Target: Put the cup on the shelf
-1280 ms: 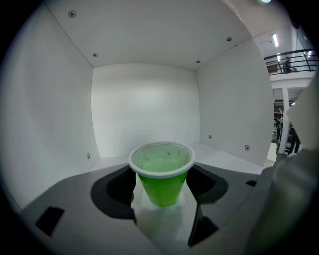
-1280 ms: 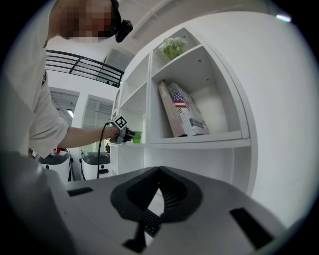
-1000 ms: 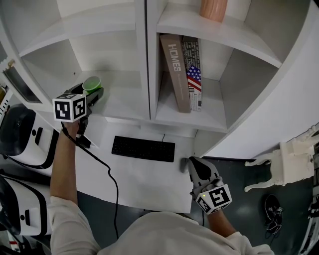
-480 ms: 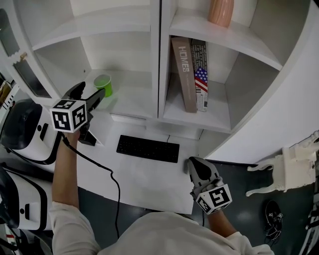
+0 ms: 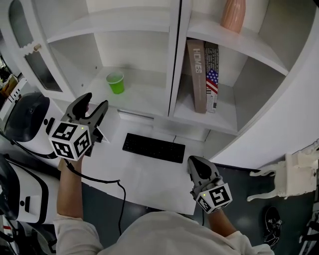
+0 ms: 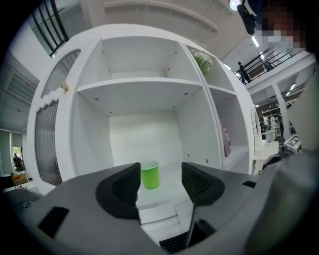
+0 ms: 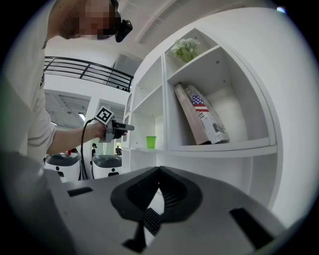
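A green cup [image 5: 115, 82] stands upright on the floor of the white shelf's [image 5: 149, 102] lower left compartment. My left gripper [image 5: 94, 105] hangs in front of that compartment, well short of the cup and apart from it. Its jaws are open, have just been closing a little, and hold nothing. In the left gripper view the cup [image 6: 149, 175] shows in the gap beyond the fingertips [image 6: 128, 185]. My right gripper [image 5: 198, 168] is shut and empty, low by the desk's right corner. From the right gripper view [image 7: 158, 172] the cup [image 7: 151, 142] and the left gripper [image 7: 118, 128] are far off.
A black keyboard [image 5: 153, 147] lies on the white desk [image 5: 149, 182] under the shelf. Two books [image 5: 204, 74] lean in the lower right compartment, with a pink vase [image 5: 233, 15] above them. White machines [image 5: 25, 119] stand at the left, and a white chair [image 5: 294, 172] at the right.
The left gripper has drawn back from the shelf and away from the cup, which stays standing in the compartment. The right gripper has hardly moved.
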`<state>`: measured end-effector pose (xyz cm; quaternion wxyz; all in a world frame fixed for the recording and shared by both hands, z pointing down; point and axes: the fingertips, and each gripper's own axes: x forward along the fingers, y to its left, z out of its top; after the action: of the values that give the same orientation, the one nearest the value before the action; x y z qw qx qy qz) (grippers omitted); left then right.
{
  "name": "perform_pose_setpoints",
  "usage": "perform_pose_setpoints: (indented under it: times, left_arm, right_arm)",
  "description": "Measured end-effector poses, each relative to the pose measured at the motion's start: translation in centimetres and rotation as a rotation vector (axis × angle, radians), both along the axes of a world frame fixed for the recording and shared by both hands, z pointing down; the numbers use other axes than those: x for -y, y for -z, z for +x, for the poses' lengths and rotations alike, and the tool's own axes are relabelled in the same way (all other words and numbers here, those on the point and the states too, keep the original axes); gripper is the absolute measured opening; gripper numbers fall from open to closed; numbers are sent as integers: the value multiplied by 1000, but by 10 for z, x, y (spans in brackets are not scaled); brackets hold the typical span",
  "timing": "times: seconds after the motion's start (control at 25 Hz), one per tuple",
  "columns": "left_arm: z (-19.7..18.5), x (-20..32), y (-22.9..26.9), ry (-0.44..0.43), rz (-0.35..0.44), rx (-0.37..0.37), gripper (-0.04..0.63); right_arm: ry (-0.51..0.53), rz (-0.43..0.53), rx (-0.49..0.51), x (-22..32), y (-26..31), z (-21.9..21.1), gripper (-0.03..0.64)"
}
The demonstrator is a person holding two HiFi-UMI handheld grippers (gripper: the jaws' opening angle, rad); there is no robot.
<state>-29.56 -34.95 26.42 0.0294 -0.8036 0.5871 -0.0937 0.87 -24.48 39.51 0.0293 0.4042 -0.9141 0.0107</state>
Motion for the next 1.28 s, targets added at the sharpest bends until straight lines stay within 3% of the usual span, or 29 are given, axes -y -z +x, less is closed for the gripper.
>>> perform_pose_setpoints:
  times: [0.12, 0.56, 0.84, 1.04, 1.28]
  left_arm:
    - [1, -23, -6, 10, 15, 8, 252]
    - [-2, -103, -59, 63, -21, -79, 185]
    - [-12, -146, -94, 123, -53, -109, 125]
    - [-18, -174, -111, 165, -66, -143, 41]
    - [-21, -198, -124, 191, -69, -167, 3]
  right_arm:
    - [16, 5, 0, -2, 2, -7, 4]
    - [68, 15, -4, -10, 7, -27, 3]
    - [103, 29, -7, -16, 12, -39, 3]
    - [126, 31, -10, -20, 13, -49, 3]
    - [159, 38, 1, -27, 17, -61, 3]
